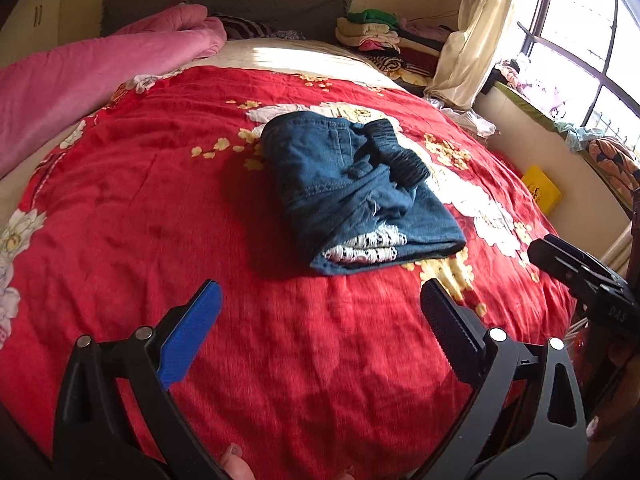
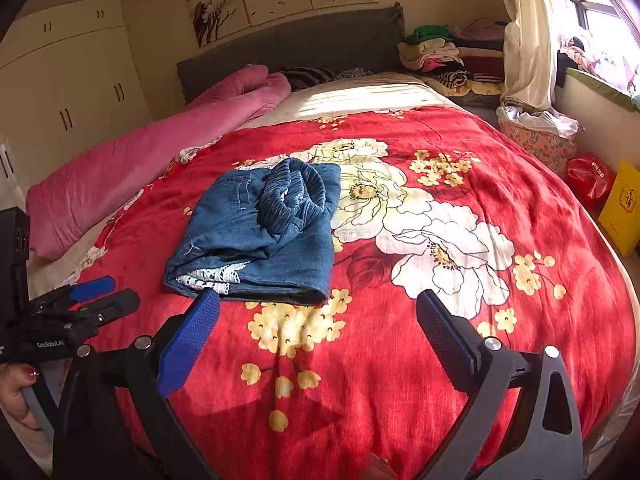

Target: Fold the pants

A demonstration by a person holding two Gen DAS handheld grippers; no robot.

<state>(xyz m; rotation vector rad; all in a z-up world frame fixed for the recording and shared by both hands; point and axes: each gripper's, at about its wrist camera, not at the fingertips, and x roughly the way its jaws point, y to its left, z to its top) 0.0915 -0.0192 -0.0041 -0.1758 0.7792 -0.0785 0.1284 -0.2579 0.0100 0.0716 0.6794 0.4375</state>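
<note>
A folded bundle of blue denim pants (image 1: pixel 352 196) lies mid-frame on the red floral bedspread (image 1: pixel 140 200), its long axis running away from the cameras. Both grippers stand spread and empty short of it, the right gripper (image 2: pixel 318 324) nearer than the left gripper (image 1: pixel 320 312).

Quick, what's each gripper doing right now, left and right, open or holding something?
Left gripper: open, holding nothing; the folded pants lie ahead of it on the bed.
Right gripper: open, holding nothing.
</note>
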